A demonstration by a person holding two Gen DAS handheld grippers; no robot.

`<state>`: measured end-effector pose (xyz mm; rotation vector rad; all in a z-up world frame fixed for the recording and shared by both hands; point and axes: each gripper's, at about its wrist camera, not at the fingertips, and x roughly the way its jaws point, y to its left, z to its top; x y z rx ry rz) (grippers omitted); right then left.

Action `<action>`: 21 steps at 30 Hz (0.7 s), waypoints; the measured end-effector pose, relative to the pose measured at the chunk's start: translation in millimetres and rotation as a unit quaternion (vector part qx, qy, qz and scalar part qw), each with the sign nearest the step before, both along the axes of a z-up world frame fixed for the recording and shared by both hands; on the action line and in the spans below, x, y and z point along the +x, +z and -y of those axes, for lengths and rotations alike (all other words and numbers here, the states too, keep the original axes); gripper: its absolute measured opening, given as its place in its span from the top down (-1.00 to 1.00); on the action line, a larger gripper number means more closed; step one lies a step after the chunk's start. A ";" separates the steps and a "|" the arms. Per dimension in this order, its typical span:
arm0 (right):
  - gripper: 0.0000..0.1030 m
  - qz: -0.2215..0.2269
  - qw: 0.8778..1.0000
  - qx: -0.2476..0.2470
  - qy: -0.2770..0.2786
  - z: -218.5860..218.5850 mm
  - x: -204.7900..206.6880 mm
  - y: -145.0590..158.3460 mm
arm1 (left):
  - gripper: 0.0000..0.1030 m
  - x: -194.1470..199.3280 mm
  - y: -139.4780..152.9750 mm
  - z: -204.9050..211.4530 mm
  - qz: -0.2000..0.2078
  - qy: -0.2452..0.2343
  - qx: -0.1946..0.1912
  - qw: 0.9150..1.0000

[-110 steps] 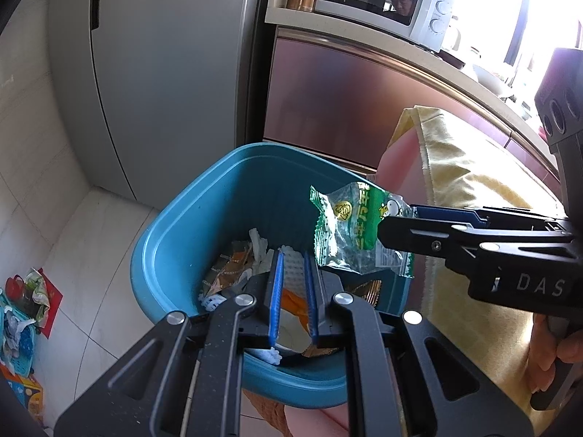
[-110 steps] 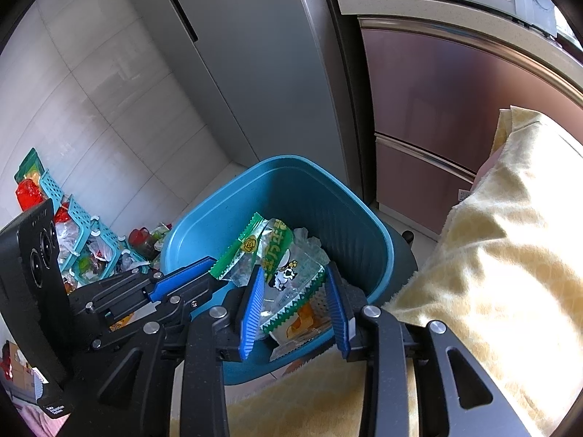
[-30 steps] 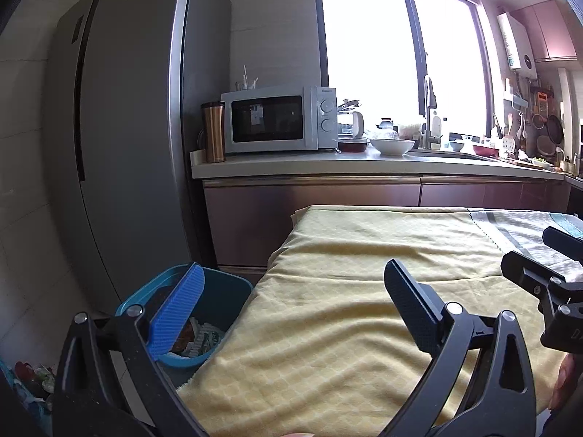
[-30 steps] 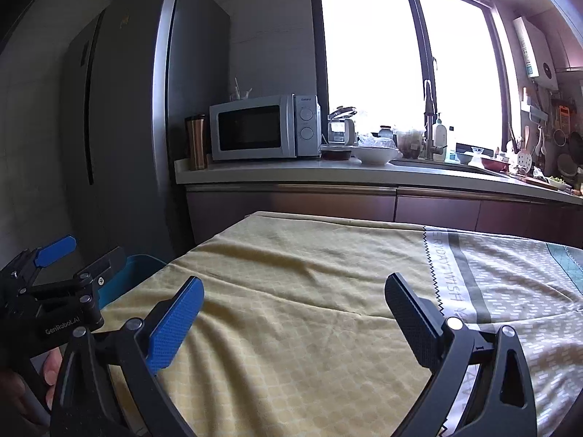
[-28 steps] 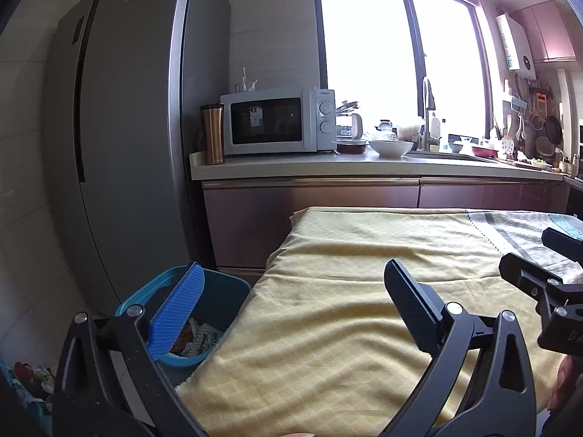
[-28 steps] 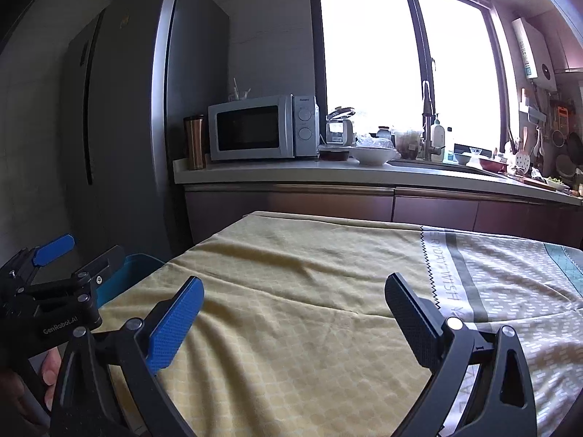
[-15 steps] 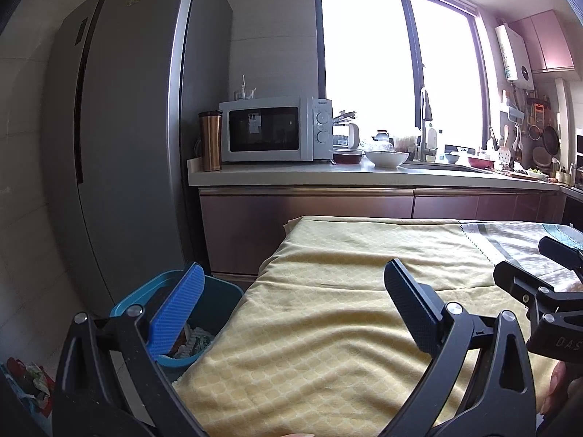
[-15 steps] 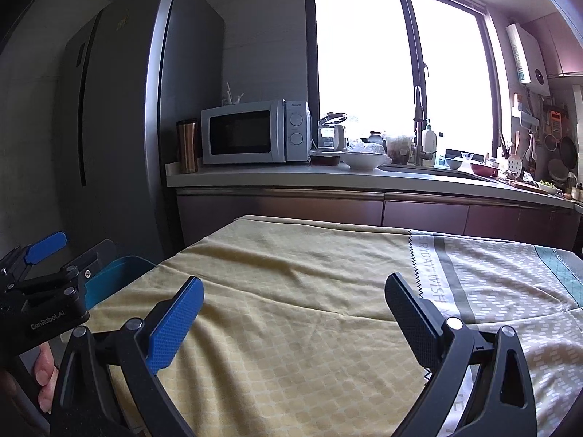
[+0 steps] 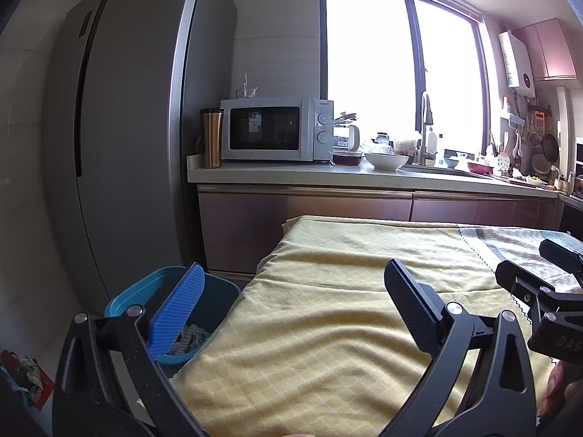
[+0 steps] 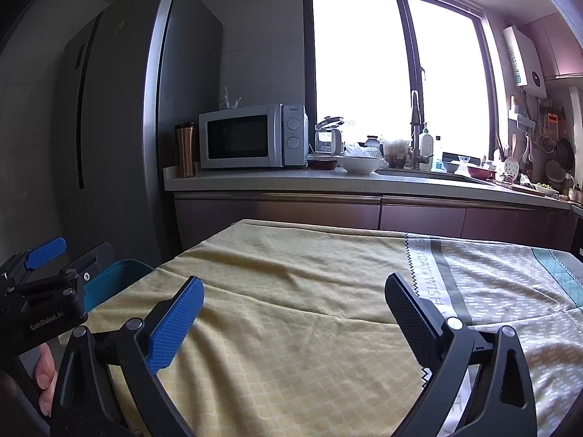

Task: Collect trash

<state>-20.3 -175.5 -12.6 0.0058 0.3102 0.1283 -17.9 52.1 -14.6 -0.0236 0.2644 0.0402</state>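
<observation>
Both grippers hang level over the tabletop, side by side. The left gripper (image 9: 293,289) and the right gripper (image 10: 294,300) are spread wide with nothing between their ribbed pads. A soft yellow waffle-weave cloth (image 10: 291,291) covers the tabletop. The rounded blue plastic bin (image 9: 120,300) sits on the floor just beside the tabletop's left edge, crumpled wrappers (image 9: 191,340) inside.

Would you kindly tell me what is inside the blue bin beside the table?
The bin holds crumpled wrappers, glimpsed near its front. The left tongs and tablecloth hide the rest.
</observation>
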 end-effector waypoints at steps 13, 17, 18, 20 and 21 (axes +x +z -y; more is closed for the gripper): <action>-0.87 0.001 1.000 0.001 -0.001 -1.6 -0.4 -0.9 | -0.89 2.6 -1.8 0.2 -0.001 -0.002 -0.003 1.000; -0.87 0.001 1.000 0.002 -0.001 -1.4 -0.9 -0.4 | -0.89 3.6 -3.3 1.2 -0.001 -0.002 -0.003 1.000; -0.87 0.001 1.000 0.002 -0.001 -1.5 -0.8 -0.3 | -0.89 3.5 -3.1 0.9 -0.001 -0.003 -0.003 1.000; -0.87 0.001 1.000 0.002 -0.001 -1.3 -1.2 -0.3 | -0.89 3.8 -4.1 1.1 -0.002 -0.002 -0.004 1.000; -0.87 0.003 1.000 0.003 -0.001 -1.3 -1.7 -0.1 | -0.89 3.7 -4.6 1.5 -0.002 -0.002 -0.005 1.000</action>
